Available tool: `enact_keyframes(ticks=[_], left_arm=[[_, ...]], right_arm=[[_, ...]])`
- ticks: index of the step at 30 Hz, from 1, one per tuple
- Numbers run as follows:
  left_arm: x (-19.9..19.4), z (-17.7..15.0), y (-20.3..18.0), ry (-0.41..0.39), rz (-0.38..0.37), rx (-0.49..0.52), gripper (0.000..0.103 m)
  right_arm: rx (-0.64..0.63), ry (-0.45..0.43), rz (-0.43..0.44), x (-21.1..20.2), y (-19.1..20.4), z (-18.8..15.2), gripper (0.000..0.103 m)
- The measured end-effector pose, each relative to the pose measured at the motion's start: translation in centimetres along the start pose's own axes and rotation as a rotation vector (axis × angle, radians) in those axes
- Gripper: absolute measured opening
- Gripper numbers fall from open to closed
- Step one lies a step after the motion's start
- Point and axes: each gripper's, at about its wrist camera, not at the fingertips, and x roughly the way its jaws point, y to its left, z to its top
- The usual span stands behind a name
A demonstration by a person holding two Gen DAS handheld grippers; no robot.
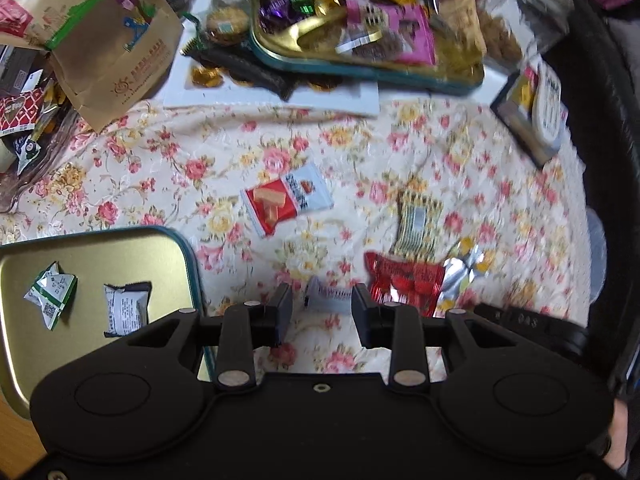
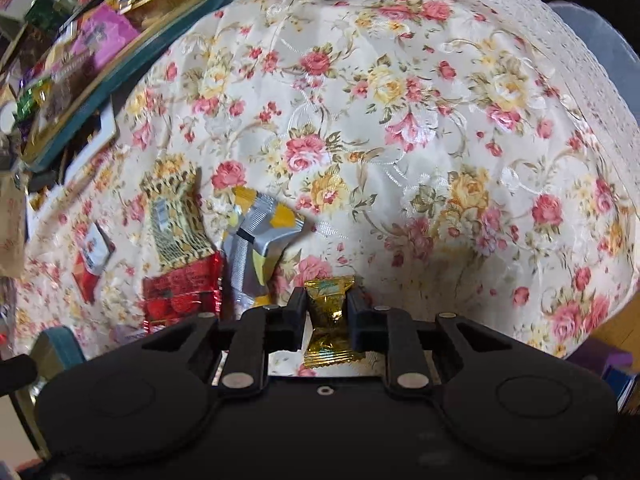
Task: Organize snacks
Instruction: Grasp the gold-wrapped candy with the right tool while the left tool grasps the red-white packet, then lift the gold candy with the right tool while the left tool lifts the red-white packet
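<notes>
My left gripper [image 1: 322, 304] is open above the floral cloth, with a small silvery packet [image 1: 328, 298] lying between its fingertips. A gold tin lid [image 1: 120, 248] at its left holds a green-white candy [image 1: 50, 294] and a white-black packet [image 1: 126, 308]. On the cloth lie a red-white wafer packet [image 1: 286, 200], a gold patterned packet [image 1: 418, 220], a red packet [image 1: 404, 282] and a silver-yellow wrapper [image 1: 464, 272]. My right gripper [image 2: 326, 308] is shut on a gold-wrapped candy [image 2: 330, 312]. The gold patterned packet [image 2: 176, 216], red packet [image 2: 182, 292] and silver-yellow wrapper [image 2: 258, 244] lie to its left.
A teal-rimmed tin [image 1: 360, 64] piled with mixed snacks stands at the back, on a white tray [image 1: 280, 96]. A brown paper bag [image 1: 104, 32] and more snacks are at back left, a glass jar [image 1: 528, 4] and a boxed item [image 1: 532, 108] at back right.
</notes>
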Motion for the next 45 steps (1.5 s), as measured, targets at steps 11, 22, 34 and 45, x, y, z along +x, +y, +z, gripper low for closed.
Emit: enact_keyframes(ticks=[11,22,34,45], left_arm=[[1.6,2.3,-0.2,-0.094,0.057,0.056,0.042],[7.5,3.2,-0.7,-0.070,0.213,0.340,0.043],[10.6,3.7,-1.5,-0.064,0.244,0.416,0.043],[12.1,4.0,-3.3,-0.043,0.216,0.363,0.046]], right_arm=[[0.079,-0.057,0.164,-6.3,0.5,0.3,0.023],[0.089,-0.025,0.193,-6.8,-0.3,-0.4,0.023],[0.087,0.006,0.192,-5.9,0.9,-0.5,0.023],[0.090,0.026,0.185,-5.3,1.3,-0.3,0.023]])
